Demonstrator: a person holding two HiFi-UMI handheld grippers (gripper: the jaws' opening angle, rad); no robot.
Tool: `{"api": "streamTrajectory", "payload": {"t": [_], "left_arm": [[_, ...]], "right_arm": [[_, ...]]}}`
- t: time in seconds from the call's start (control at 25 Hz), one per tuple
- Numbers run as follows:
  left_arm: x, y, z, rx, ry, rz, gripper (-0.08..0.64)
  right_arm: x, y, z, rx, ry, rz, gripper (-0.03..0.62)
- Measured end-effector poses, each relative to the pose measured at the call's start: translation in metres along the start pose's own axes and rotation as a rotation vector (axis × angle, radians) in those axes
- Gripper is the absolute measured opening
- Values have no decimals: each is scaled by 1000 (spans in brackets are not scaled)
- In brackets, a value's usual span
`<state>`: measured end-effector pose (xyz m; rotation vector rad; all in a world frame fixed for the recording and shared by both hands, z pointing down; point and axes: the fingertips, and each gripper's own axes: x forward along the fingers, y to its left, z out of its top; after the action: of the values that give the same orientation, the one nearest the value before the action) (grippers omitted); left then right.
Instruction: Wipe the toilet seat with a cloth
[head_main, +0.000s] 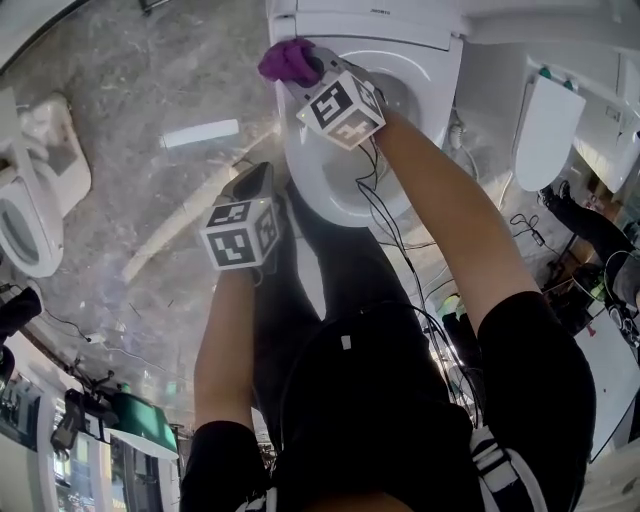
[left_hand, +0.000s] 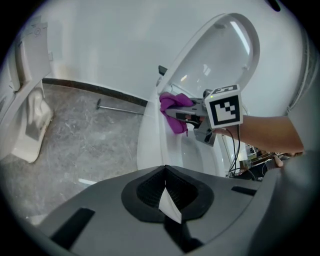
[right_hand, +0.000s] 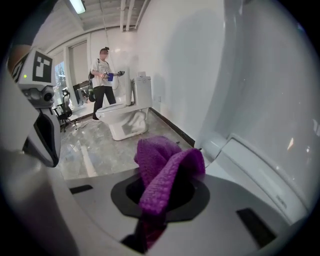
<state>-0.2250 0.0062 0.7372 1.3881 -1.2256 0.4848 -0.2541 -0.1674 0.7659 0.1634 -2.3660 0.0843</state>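
The white toilet (head_main: 330, 195) stands at top centre with its lid (left_hand: 225, 55) raised. My right gripper (head_main: 303, 72) is shut on a purple cloth (head_main: 288, 60) and holds it at the back left of the seat (left_hand: 150, 145), near the hinge. In the right gripper view the cloth (right_hand: 162, 175) bulges out of the jaws of the right gripper (right_hand: 155, 200). The left gripper view shows that gripper (left_hand: 187, 114) with the cloth (left_hand: 172, 107) against the rim. My left gripper (head_main: 255, 180) hangs shut by the bowl's front left, holding nothing; it (left_hand: 167, 197) looks along the seat.
Another toilet (head_main: 30, 200) stands at the left. A white pipe (head_main: 180, 225) and a short white bar (head_main: 200, 132) lie on the marble floor. Cables (head_main: 385, 215) trail right of the bowl. In the right gripper view a person (right_hand: 102, 85) stands far off behind a further toilet (right_hand: 122, 117).
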Motion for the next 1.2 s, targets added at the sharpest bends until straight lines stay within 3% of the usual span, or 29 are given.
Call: {"api": "streamTrajectory", "payload": {"t": [0.36, 0.52, 0.68, 0.8, 0.96, 1.08, 1.2], "left_arm": [[-7, 16, -3, -21, -2, 2, 9], [-9, 20, -6, -24, 0, 2, 9], [-7, 22, -7, -10, 2, -3, 9], [-4, 17, -10, 4, 12, -9, 9], [-3, 10, -18, 17, 26, -19, 9], [-2, 7, -23, 31, 38, -20, 9], [0, 7, -24, 35, 41, -17, 9]], "right_arm": [[27, -41, 34, 44, 54, -90, 49], [18, -33, 26, 94, 8, -197, 49], [7, -11, 12, 161, -14, -227, 49], [0, 22, 0, 117, -19, -172, 49], [-8, 79, -14, -34, 1, 3, 49], [-16, 104, -24, -25, 2, 106, 49], [-20, 105, -28, 38, -24, 134, 49]]}}
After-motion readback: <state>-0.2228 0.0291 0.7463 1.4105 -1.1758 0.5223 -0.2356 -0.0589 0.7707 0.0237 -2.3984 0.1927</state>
